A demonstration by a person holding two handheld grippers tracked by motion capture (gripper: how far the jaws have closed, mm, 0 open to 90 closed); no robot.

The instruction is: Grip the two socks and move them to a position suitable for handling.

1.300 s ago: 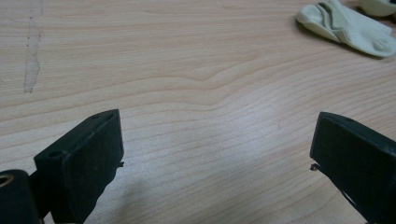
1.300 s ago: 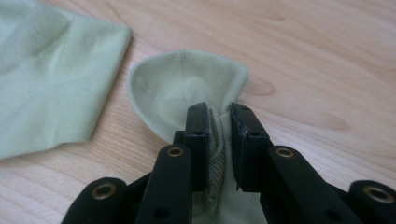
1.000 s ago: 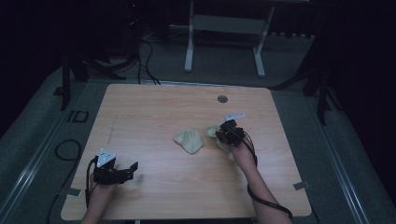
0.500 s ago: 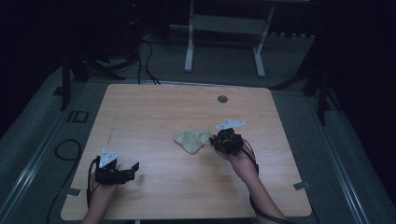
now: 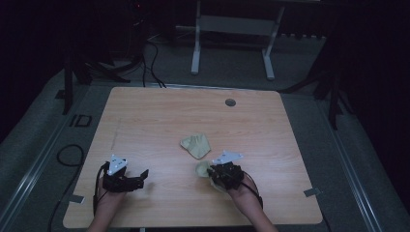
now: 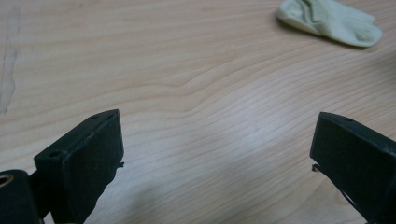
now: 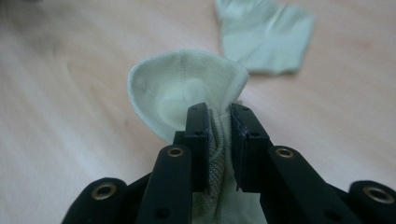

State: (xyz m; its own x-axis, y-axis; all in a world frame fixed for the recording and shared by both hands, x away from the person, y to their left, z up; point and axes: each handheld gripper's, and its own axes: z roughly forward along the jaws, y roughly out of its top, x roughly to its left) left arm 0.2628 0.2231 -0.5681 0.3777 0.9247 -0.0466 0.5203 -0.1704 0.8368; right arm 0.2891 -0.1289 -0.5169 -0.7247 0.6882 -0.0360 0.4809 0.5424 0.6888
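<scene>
Two pale green socks are on the wooden table (image 5: 145, 116). One sock (image 5: 196, 145) lies flat near the middle; it is also the sock (image 7: 266, 37) beyond my right jaws and the sock (image 6: 331, 21) at the top right of the left gripper view. My right gripper (image 5: 211, 172) is shut on the second sock (image 5: 203, 169), whose bunched fabric (image 7: 187, 88) bulges out past the gripper (image 7: 219, 116). My left gripper (image 5: 142, 176) rests at the front left with its jaws wide apart; between them (image 6: 217, 140) is only bare wood.
A round cable hole (image 5: 230, 102) sits near the table's far edge. A metal stand (image 5: 232, 43) and cables lie on the dark floor behind the table. Bare wood stretches between my two grippers.
My right gripper has carried its sock from beside the flat sock toward the near edge and slightly left. The flat sock and my left gripper have stayed put.
</scene>
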